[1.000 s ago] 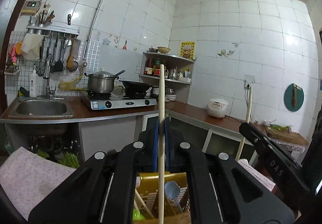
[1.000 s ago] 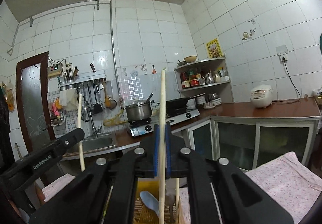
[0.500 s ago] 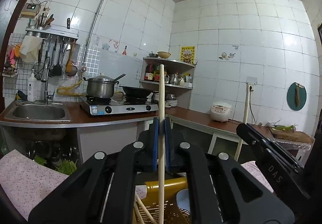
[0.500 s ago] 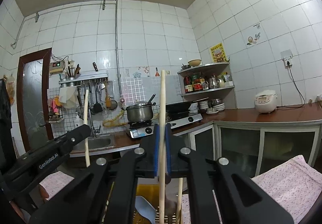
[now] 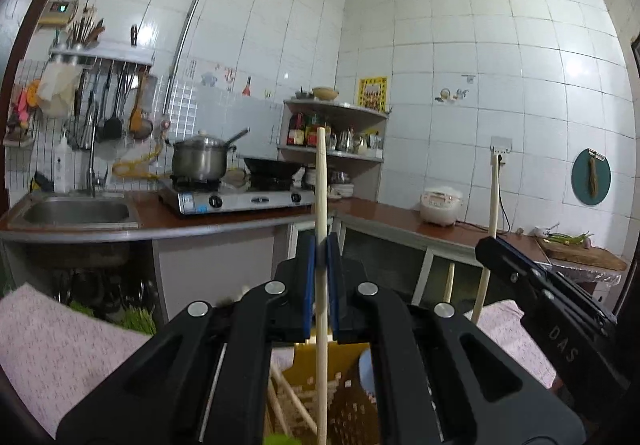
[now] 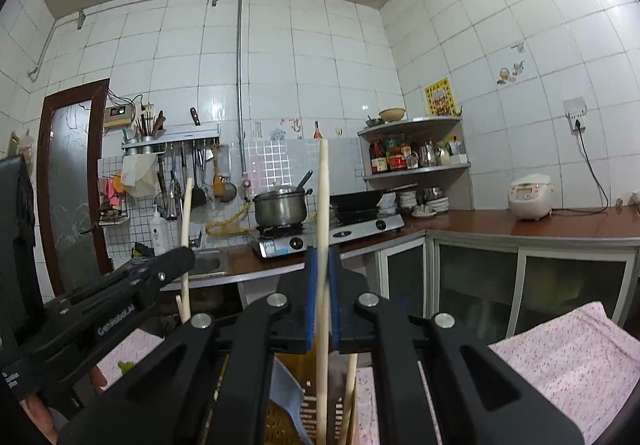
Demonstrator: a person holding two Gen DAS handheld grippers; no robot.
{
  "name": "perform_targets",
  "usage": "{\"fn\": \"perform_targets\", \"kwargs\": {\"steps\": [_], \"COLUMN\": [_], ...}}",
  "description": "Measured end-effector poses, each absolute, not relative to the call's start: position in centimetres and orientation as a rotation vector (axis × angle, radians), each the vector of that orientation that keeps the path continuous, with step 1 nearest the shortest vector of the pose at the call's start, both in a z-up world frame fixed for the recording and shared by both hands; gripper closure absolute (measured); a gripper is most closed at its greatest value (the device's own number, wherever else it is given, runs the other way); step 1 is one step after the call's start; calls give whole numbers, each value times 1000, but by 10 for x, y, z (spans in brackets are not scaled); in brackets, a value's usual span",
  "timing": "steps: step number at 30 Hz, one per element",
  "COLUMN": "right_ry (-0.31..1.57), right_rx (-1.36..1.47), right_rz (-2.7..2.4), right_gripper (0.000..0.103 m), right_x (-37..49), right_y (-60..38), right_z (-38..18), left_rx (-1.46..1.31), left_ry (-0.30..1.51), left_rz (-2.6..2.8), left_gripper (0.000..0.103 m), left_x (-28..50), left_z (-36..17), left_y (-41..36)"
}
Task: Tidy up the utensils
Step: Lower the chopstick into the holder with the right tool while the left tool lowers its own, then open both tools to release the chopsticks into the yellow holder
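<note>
A white-tiled kitchen surrounds a pink cloth-covered table (image 6: 568, 349). Below both grippers, the yellow slotted plastic utensil basket (image 5: 352, 401) is mostly hidden. The left gripper (image 5: 321, 277) pinches one upright pale wooden chopstick (image 5: 321, 181); the right gripper (image 6: 322, 285) pinches another chopstick (image 6: 323, 189). Both have sunk, their tips now deeper in the basket.

Open air lies ahead of both grippers up to the counter (image 5: 248, 219) and stove (image 5: 236, 199), while below them the yellow basket (image 6: 288, 417) is crowded with upright chopsticks (image 6: 347, 393) and a spoon (image 6: 289, 389)
</note>
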State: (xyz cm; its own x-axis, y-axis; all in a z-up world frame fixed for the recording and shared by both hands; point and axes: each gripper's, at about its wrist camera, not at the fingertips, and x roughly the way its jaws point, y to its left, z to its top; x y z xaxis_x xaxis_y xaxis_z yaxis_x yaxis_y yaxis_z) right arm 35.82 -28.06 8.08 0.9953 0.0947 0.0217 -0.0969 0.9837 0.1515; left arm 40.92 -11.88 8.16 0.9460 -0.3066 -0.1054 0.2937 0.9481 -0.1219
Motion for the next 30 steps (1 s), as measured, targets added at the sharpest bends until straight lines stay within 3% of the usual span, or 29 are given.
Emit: {"fn": "perform_targets", "kwargs": {"steps": [12,16,17,18,19,21,23,26,30], "right_ry": [190,232,232,222,212,196,206,241,357], "right_rx": [121,142,148,153,156,154,148,120,73], "right_rz": [151,149,146,138,125,94,70,27,-36], "right_gripper": [96,92,85,63,49,49,47,37,31], "right_x": [362,353,349,341,334,319,305,279,247], "right_y": [-284,-291,-293,-295,-297,-299,-301,-299,-293], "right_z": [47,50,54,59,63,72,78,81,68], "left_rx": [-126,-148,-165,-171,-175,-176,-158,-116,-38], "left_ry": [325,379,371,365,361,350,346,349,420], "left_rz": [-312,-277,-266,-257,-245,-221,-190,-148,-138], "left_gripper": [94,63,55,50,43,36,19,6,5], "left_x": [406,398,391,385,379,363,345,318,285], "left_z": [61,67,72,77,82,93,101,106,91], "left_y": [-107,-99,-93,-90,-87,-81,-75,-71,-67]}}
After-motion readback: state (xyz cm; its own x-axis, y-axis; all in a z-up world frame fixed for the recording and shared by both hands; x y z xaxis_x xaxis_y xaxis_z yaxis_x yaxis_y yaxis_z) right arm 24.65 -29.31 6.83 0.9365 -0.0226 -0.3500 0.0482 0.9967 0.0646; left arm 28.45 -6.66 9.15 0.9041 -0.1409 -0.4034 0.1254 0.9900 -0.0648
